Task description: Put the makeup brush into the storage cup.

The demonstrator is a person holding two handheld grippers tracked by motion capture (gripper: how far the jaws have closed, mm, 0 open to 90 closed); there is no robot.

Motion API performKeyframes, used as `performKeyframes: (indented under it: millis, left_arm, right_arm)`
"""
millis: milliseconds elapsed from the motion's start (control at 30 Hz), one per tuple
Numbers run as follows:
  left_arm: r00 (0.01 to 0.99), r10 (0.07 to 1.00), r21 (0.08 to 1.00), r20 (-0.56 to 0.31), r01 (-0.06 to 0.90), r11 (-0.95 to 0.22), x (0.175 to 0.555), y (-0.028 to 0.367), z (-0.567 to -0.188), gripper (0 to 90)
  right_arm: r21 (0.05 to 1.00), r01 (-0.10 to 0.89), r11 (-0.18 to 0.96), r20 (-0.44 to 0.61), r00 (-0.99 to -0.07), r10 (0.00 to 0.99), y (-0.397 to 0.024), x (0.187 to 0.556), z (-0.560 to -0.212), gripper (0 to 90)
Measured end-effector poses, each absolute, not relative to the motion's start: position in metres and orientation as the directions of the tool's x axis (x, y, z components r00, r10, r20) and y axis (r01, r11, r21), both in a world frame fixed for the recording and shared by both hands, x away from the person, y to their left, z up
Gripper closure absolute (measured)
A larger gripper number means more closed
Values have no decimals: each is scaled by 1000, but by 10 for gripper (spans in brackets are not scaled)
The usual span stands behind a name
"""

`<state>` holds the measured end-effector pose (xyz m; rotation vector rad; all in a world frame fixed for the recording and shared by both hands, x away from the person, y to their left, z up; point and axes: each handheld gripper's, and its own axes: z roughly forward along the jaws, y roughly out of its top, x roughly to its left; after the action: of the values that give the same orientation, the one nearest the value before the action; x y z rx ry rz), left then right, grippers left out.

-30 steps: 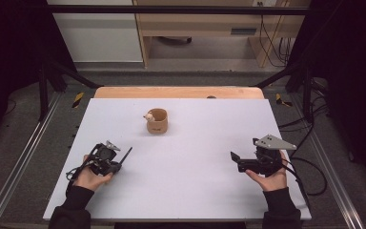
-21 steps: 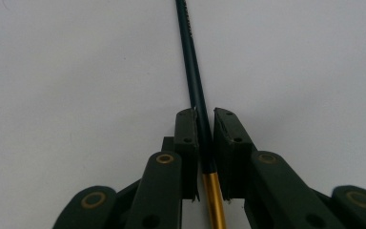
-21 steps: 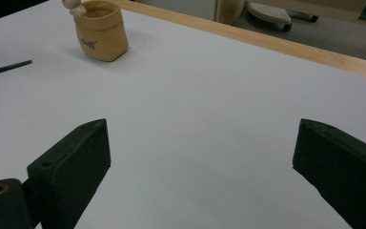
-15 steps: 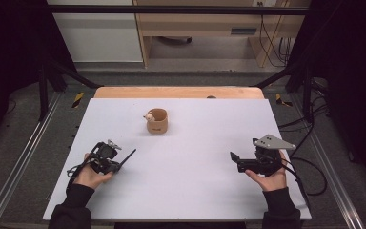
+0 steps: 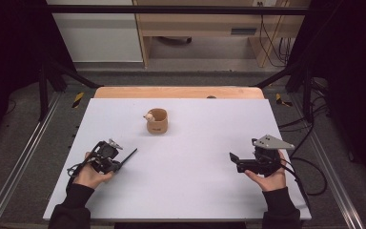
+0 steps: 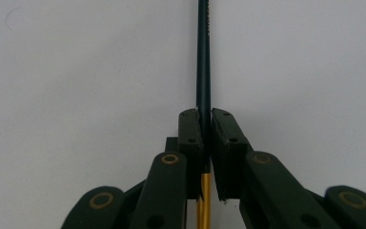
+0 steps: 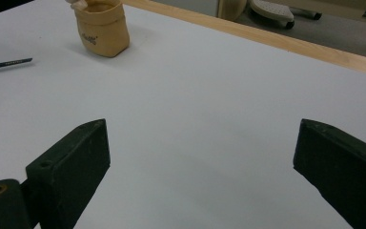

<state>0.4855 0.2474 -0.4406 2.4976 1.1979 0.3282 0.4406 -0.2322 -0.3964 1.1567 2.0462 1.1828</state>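
Right gripper jaws spread wide at frame bottom over white table, tan pouch upper left, dark pencil tip at left edge.

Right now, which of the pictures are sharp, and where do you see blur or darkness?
High view: white table evenly lit, surroundings dark. Left gripper view: thin dark pencil sharp, near linkage soft. Right gripper view: small tan fabric pouch clear, its black jaws slightly blurred.

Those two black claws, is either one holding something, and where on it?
The left gripper is clamped on a dark pencil, near its gold end, the long dark part sticking out ahead. The right gripper is open and holds nothing.
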Motion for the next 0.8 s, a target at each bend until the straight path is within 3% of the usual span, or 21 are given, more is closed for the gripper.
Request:
performKeyframes:
  millis: [467, 800]
  left_arm:
    - [672, 737, 475, 65, 629, -615, 474, 238, -412, 826]
    - [742, 664, 495, 93, 545, -677, 468, 217, -382, 826]
  right_arm:
    - [862, 419, 284, -23, -527, 850, -229, 440, -396, 57]
    - [848, 362, 387, -111, -593, 797, -214, 438, -389, 74]
